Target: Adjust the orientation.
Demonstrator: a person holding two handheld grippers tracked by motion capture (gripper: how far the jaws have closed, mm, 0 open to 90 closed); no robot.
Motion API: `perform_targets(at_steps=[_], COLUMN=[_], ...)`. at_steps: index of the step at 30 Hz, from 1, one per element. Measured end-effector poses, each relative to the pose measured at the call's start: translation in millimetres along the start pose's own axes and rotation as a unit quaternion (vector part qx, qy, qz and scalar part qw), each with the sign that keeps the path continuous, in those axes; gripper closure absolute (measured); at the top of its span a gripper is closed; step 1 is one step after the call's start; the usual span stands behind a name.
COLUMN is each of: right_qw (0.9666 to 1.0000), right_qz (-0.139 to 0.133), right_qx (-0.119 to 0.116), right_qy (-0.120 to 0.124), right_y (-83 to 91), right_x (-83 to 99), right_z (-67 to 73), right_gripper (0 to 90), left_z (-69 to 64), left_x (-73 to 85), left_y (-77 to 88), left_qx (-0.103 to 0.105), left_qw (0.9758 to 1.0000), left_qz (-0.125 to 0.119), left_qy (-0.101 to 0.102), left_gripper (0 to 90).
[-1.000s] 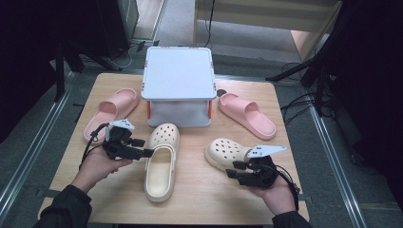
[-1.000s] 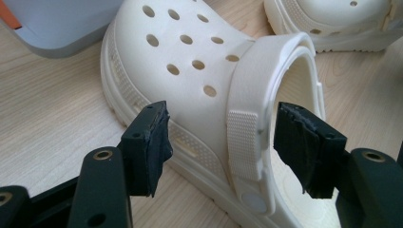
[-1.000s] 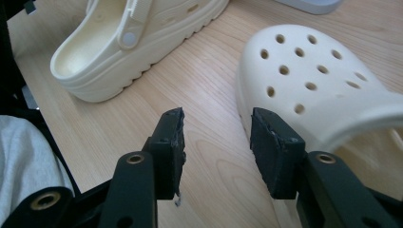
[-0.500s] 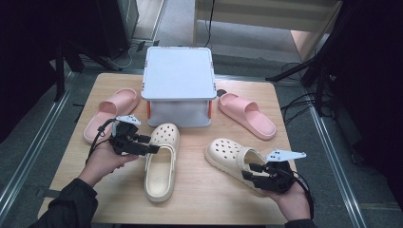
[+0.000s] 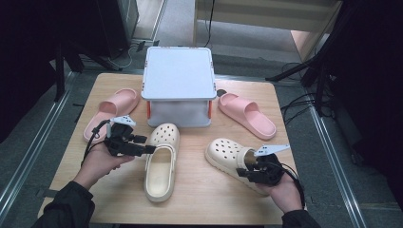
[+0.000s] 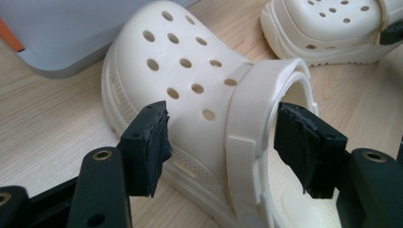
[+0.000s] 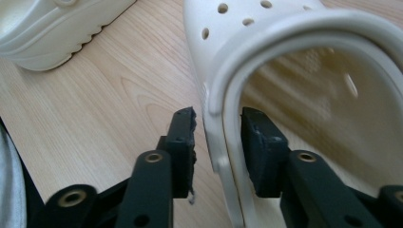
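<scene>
Since the earlier frame, the right gripper [image 5: 243, 170] had drawn back toward the near edge of the pale wooden table [image 5: 199, 209] and settled at the heel of the right-hand cream perforated foam clog [image 5: 228, 154], which itself lay in much the same place. Its jaws had just been closing, with the clog's side wall and the end of its heel strap between them. In the right gripper view [image 7: 217, 142] the inner pad [image 7: 256, 142] lay against the inside of the wall, while a thin gap showed between the outer pad and the wall, so the hold was not yet firm.

On the other side, the left gripper [image 5: 151, 148] had kept its post at the rim of the left-hand cream perforated foam clog [image 5: 160, 164], which lay toe toward the white lidded plastic storage box [image 5: 178, 80] at the middle of the table's far half. In the left gripper view [image 6: 223, 142] its jaws stood wide, one outside the wall and one inside the opening, straddling the folded heel strap without pressing on it.

Both clogs rested sole-down on the table, near each other in front of the box. One pink foam slide sandal [image 5: 110, 111] lay left of the box and another pink foam slide sandal [image 5: 247, 114] lay to its right.
</scene>
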State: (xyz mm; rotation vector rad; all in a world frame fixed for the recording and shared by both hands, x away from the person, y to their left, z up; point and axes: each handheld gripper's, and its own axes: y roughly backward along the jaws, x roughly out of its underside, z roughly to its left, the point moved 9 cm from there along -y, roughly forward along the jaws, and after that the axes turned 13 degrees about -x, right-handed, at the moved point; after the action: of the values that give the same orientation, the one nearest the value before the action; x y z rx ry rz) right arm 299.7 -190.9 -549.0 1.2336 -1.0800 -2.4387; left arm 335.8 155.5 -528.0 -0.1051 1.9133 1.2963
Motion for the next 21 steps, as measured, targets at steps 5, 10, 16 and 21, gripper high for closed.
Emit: perform_targets(at_steps=[5,10,16,21], right_qw=[0.9999,0.9999,0.9996,0.9992], right_qz=[0.014,0.002,-0.018,-0.033], right_qx=[-0.005,0.003,0.012,0.004], right_qy=[0.004,0.011,0.017,0.021], right_y=[-4.8,-4.6,-3.5,-8.6], right_x=[-5.9,-25.2,-47.0,-65.8], right_z=[-2.2,0.1,1.7,4.9], right_gripper=[76.5,77.8,77.8,77.7], left_z=[5.7,11.7,18.2,21.8], left_x=[8.6,18.9,32.6,46.1], left_y=[9.6,19.8,31.2,40.8], left_qx=[-0.011,-0.027,-0.044,-0.058], left_qw=[0.9998,0.9992,0.9981,0.9968], left_qz=[-0.006,-0.012,-0.013,-0.011], left_qy=[0.013,0.027,0.040,0.054], left_gripper=[35.9,36.0,36.0,36.0])
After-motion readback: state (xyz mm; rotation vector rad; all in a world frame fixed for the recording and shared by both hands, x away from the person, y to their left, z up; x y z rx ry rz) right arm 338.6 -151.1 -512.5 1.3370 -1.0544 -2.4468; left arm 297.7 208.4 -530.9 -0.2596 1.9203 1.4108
